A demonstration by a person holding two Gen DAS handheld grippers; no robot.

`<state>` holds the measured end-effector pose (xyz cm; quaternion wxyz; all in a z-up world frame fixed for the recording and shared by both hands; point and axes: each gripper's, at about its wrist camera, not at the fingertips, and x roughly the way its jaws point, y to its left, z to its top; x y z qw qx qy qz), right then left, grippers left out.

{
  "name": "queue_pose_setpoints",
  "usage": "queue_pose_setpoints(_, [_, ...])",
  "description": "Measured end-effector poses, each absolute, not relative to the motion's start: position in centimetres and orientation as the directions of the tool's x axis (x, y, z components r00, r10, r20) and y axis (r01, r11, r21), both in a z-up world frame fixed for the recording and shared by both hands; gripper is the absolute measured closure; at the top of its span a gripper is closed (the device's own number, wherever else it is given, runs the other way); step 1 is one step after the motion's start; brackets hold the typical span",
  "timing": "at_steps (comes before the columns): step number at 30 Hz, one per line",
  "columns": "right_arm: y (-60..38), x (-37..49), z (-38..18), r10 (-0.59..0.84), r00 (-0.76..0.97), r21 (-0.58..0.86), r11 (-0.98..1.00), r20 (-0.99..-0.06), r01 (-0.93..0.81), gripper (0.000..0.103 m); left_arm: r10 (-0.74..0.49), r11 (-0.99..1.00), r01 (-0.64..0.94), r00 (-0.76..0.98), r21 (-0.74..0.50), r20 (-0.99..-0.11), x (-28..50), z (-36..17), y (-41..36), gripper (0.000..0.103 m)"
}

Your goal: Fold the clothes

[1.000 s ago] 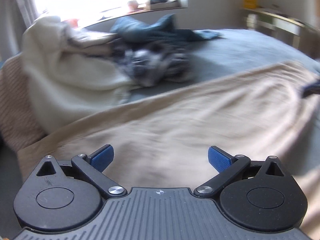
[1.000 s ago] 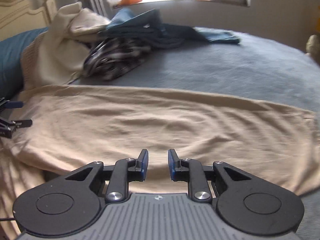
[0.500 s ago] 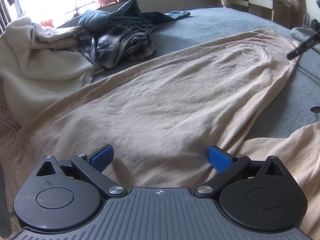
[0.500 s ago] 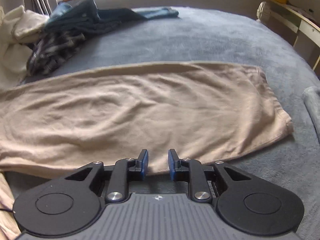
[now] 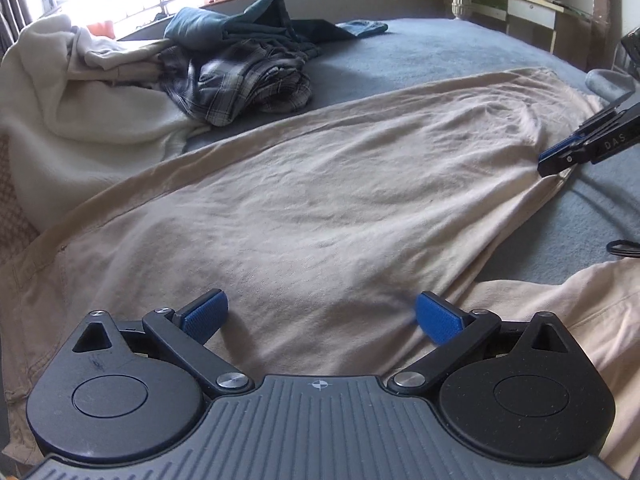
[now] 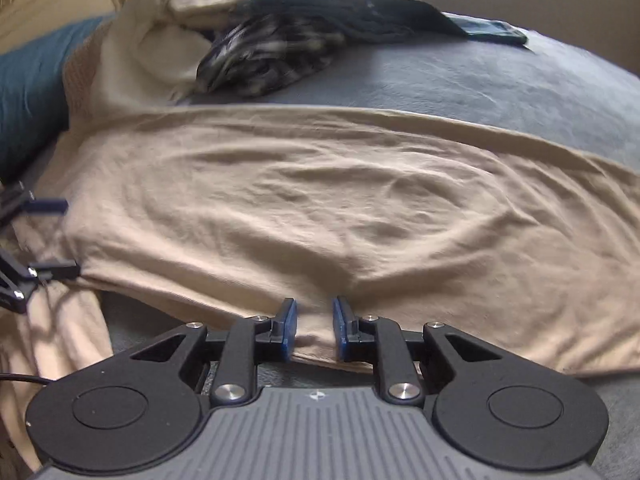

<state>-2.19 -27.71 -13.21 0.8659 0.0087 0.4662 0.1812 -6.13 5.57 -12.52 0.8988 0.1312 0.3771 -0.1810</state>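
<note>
The left hand-held gripper (image 5: 320, 316) hovers with its jaws spread wide over the beige trousers (image 5: 320, 208), gripping nothing. The right hand-held gripper (image 6: 313, 326) has its jaws narrowed to a small gap astride the near hem of the trousers' leg; whether the pads pinch the cloth, I cannot tell. The trousers lie spread long and mostly flat across the bed (image 5: 440, 52), one leg lying over the other, so at most a lengthwise fold is in place. Beyond, a plaid shirt (image 5: 248, 80), a cream garment (image 5: 80, 112) and teal clothes (image 5: 240, 26) lie heaped unfolded.
</note>
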Motion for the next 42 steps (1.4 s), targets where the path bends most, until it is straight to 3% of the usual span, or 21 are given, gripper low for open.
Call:
queue_pose_setpoints(8, [-34.7, -2.1, -12.3, 0.053, 0.549, 0.086, 0.996, -0.834, 0.034, 0.081, -0.237, 0.928, 0.371, 0.637, 0.021, -0.734, -8.1, -10.4, 7.4, 0.001])
queue_pose_setpoints(15, [-37.9, -2.1, -11.5, 0.067, 0.596, 0.209, 0.963, -0.800, 0.171, 0.080, -0.132, 0.990, 0.116, 0.583, -0.079, -0.801, -9.2, -8.3, 14.5, 0.002])
queue_pose_setpoints(23, [-35.9, -1.8, -9.0, 0.201, 0.683, 0.307, 0.951, -0.702, 0.036, 0.080, -0.094, 0.961, -0.173, 0.529, -0.216, -0.843, -14.2, -4.6, 24.0, 0.002])
queue_pose_setpoints(27, [-34.5, -1.9, -8.0, 0.290, 0.693, 0.348, 0.935, -0.660, -0.060, 0.080, -0.165, 0.907, -0.274, 0.468, -0.320, -0.868, -17.3, -4.3, 28.5, 0.002])
queue_pose_setpoints(35, [-31.5, -2.0, -6.1, 0.494, 0.663, 0.485, 0.847, -0.563, -0.219, 0.076, -0.402, 0.789, -0.392, 0.254, -0.473, -0.880, -21.1, -11.1, 31.7, 0.002])
queue_pose_setpoints(42, [-29.8, -3.5, -5.2, 0.689, 0.553, 0.663, 0.688, -0.468, -0.295, 0.073, -0.439, 0.759, -0.440, 0.199, -0.480, -0.876, -21.8, -15.0, 30.8, 0.002])
